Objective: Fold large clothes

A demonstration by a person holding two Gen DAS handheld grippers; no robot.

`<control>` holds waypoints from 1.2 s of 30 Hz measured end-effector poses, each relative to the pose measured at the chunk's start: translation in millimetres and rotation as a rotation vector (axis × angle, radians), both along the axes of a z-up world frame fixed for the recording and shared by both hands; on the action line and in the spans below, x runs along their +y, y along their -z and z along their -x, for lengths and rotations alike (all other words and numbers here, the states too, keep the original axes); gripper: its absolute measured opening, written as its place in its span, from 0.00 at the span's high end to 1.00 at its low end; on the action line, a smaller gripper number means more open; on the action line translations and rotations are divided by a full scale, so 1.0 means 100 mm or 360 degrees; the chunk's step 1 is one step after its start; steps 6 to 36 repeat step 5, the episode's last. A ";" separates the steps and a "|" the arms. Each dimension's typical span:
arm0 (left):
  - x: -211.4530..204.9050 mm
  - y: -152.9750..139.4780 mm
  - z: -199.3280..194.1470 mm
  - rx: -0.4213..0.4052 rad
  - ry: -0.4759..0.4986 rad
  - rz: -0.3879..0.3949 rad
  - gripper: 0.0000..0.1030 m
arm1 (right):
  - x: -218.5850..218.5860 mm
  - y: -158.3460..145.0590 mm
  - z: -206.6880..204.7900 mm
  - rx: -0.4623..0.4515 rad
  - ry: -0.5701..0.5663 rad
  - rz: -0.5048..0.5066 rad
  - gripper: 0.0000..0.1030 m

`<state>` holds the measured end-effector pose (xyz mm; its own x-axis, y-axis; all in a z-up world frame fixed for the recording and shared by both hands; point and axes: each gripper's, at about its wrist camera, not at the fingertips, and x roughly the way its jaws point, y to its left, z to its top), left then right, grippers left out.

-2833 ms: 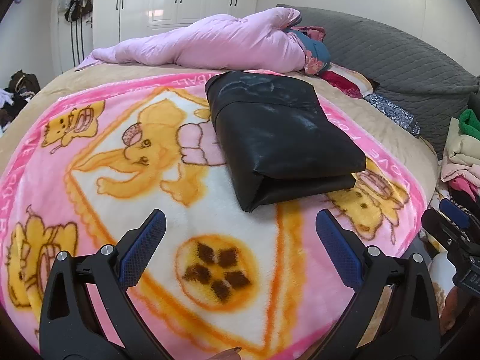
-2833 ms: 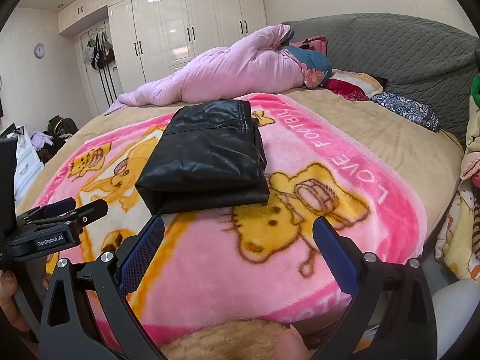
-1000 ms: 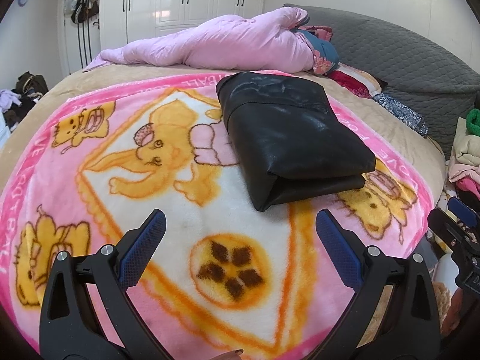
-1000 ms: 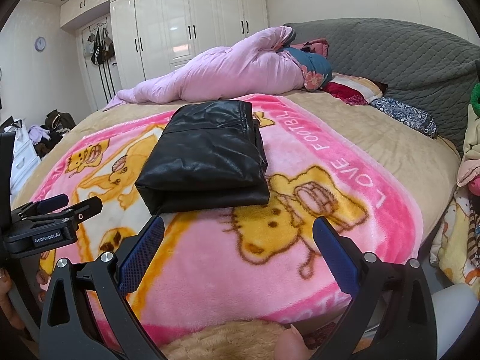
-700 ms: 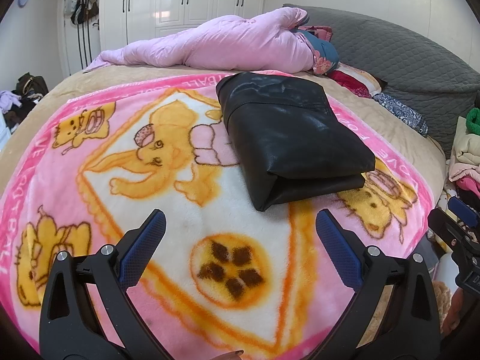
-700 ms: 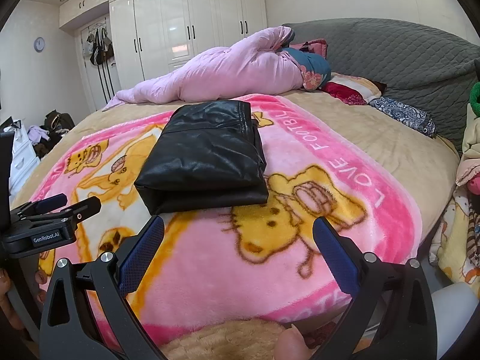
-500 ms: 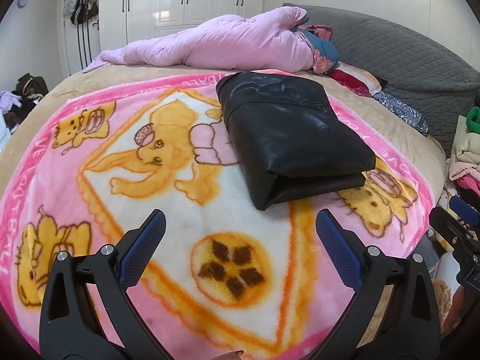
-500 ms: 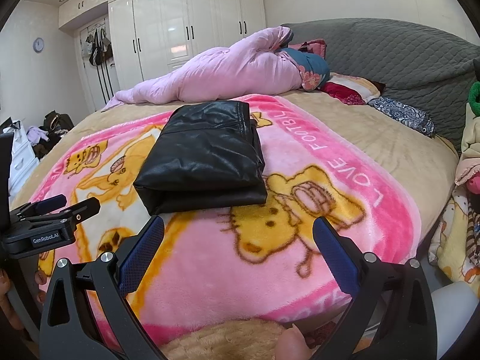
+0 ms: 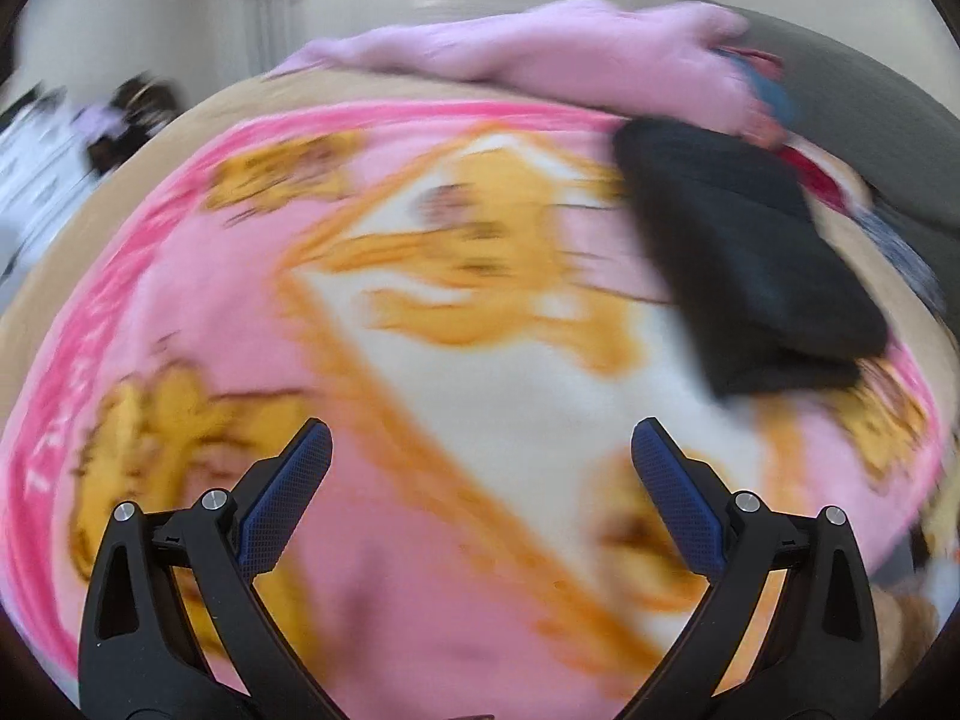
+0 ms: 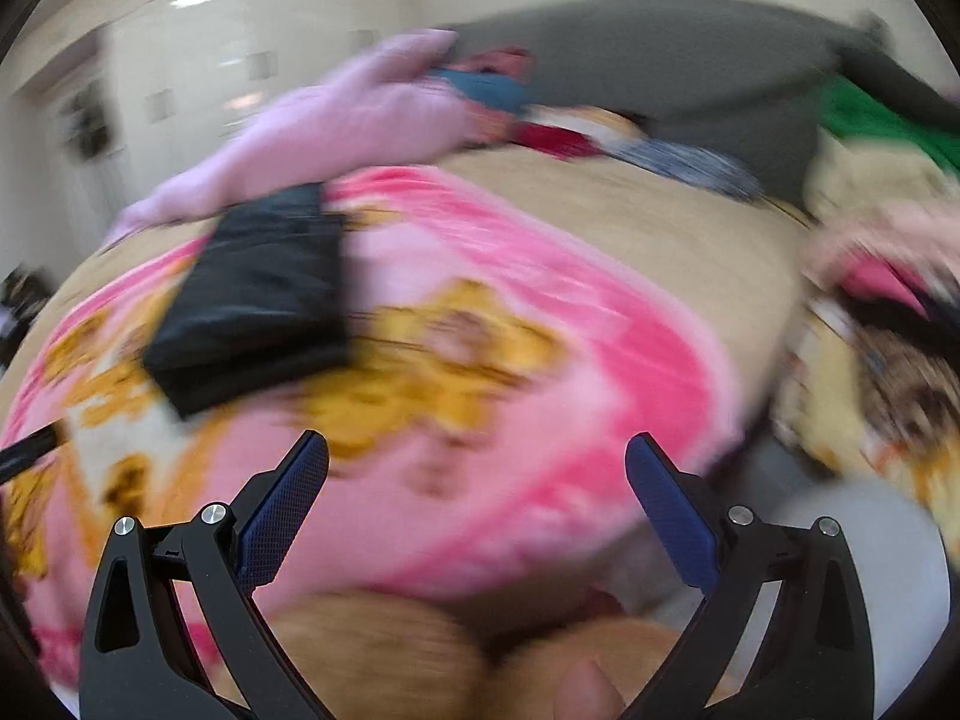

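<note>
Both frames are blurring heavily; the left gripper (image 9: 481, 438) and right gripper (image 10: 477, 450) are each hanging wide apart, gripping nothing, above the pink cartoon blanket (image 9: 252, 324). The folded black garment (image 9: 750, 264) is lying flat on that blanket, well beyond both sets of fingertips, just in front of the pink quilt (image 9: 558, 54).

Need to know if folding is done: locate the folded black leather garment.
The folded black leather garment lies on the pink cartoon blanket, right of centre in the left wrist view, just below the pink quilt; neither open gripper touches it.
</note>
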<state>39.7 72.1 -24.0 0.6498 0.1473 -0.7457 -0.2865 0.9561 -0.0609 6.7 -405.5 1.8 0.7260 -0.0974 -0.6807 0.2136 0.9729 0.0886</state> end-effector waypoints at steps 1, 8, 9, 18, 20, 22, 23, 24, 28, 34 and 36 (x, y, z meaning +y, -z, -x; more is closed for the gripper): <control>0.24 0.03 -0.01 0.0012 -0.0066 -0.0007 0.09 | -0.26 0.09 0.07 0.0037 0.0140 0.0017 0.04; 1.61 0.18 -0.06 0.0108 -0.0472 -0.0169 0.09 | -1.44 0.53 0.44 0.0230 0.0830 0.0065 0.04; 1.61 0.18 -0.06 0.0108 -0.0472 -0.0169 0.09 | -1.44 0.53 0.44 0.0230 0.0830 0.0065 0.04; 1.61 0.18 -0.06 0.0108 -0.0472 -0.0169 0.09 | -1.44 0.53 0.44 0.0230 0.0830 0.0065 0.04; 1.61 0.18 -0.06 0.0108 -0.0472 -0.0169 0.09 | -1.44 0.53 0.44 0.0230 0.0830 0.0065 0.04; 1.61 0.18 -0.06 0.0108 -0.0472 -0.0169 0.09 | -1.44 0.53 0.44 0.0230 0.0830 0.0065 0.04; 1.61 0.18 -0.06 0.0108 -0.0472 -0.0169 0.09 | -1.44 0.53 0.44 0.0230 0.0830 0.0065 0.04; 1.61 0.18 -0.06 0.0108 -0.0472 -0.0169 0.09 | -1.44 0.53 0.44 0.0230 0.0830 0.0065 0.04; 1.61 0.18 -0.06 0.0108 -0.0472 -0.0169 0.09 | -1.44 0.53 0.44 0.0230 0.0830 0.0065 0.04; 1.61 0.18 -0.06 0.0108 -0.0472 -0.0169 0.09 | -1.44 0.53 0.44 0.0230 0.0830 0.0065 0.04; 1.61 0.18 -0.06 0.0108 -0.0472 -0.0169 0.09 | -1.44 0.53 0.44 0.0230 0.0830 0.0065 0.04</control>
